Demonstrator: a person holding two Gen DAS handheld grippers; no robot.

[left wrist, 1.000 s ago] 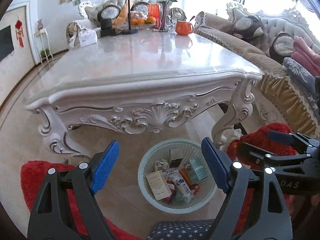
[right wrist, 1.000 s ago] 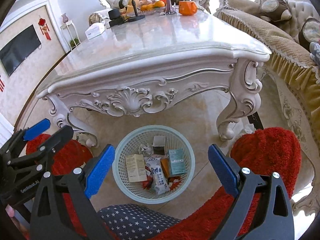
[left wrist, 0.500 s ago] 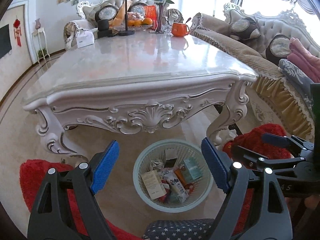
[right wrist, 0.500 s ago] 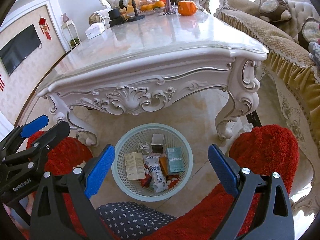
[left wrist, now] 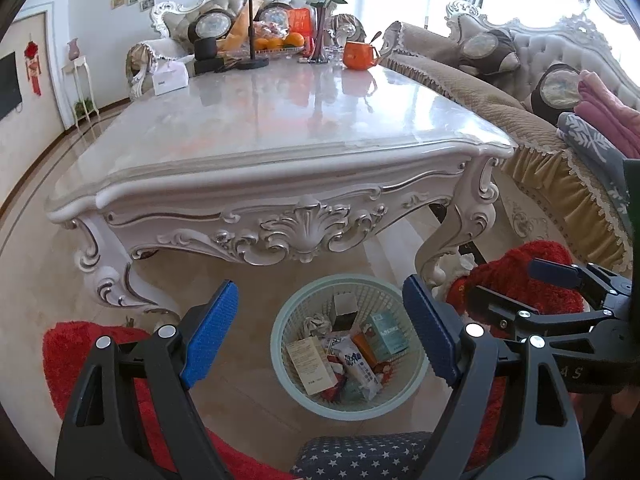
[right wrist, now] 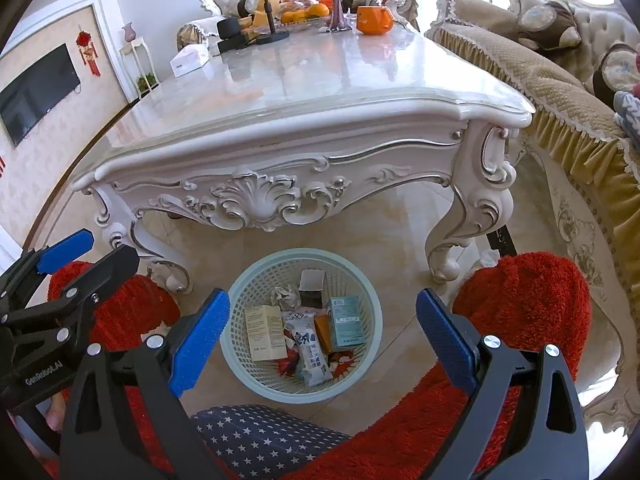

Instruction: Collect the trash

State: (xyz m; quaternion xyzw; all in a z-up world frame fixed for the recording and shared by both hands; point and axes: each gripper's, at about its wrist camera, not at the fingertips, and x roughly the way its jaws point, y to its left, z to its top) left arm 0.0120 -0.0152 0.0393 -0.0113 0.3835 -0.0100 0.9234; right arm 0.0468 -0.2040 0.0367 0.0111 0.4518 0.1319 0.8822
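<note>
Pale green round plastic basket (right wrist: 300,384) on floor near ornate white marble-topped desk (left wrist: 280,120) held boxes, wrappers; desk's near part bare; left gripper (left wrist: 320,332) and right gripper (right wrist: 324,336) wide, empty; collecting looked nearly done.

Trash-filled basket (right wrist: 362,372) below open fingers (right wrist: 446,338)

Ornate white table (left wrist: 280,128), tan sofa (left wrist: 500,92) (right), glossy tile floor (right wrist: 400,240), wall TV (right wrist: 36,92)

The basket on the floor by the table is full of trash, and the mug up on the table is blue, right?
Not quite. The mug is orange, not blue; the left wrist view shows it at the table's far end. The rest holds: the basket stands on the floor by the table, with trash inside.
</note>
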